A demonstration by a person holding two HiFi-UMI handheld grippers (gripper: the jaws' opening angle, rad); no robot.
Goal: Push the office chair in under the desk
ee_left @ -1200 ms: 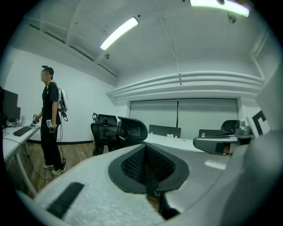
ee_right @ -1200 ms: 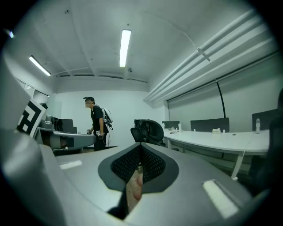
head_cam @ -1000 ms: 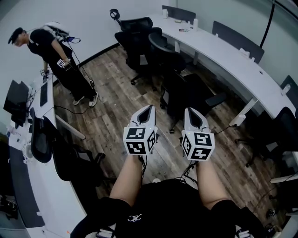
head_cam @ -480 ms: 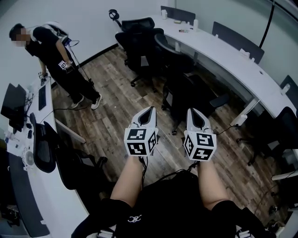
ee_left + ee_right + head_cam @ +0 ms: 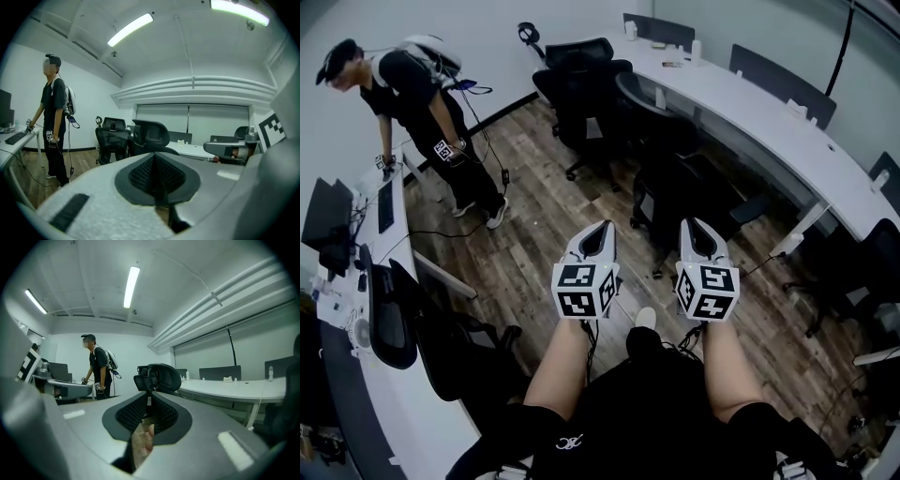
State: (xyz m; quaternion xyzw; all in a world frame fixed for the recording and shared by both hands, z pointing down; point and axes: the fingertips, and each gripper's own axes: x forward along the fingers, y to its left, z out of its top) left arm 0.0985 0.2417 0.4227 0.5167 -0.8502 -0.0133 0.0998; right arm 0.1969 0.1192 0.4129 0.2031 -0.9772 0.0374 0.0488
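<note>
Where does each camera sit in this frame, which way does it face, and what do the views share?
Head view: on the person's head, looking steeply down at the wood floor; both forearms, left tongs and right tongs show.
Left gripper view: on the left tongs, looking along shut jaws toward the office chairs; right tongs at right edge.
Right gripper view: on the right tongs, jaws opening, nothing held between them, facing the headrest chair and desk.
Shared: the standing person appears in all three.
</note>
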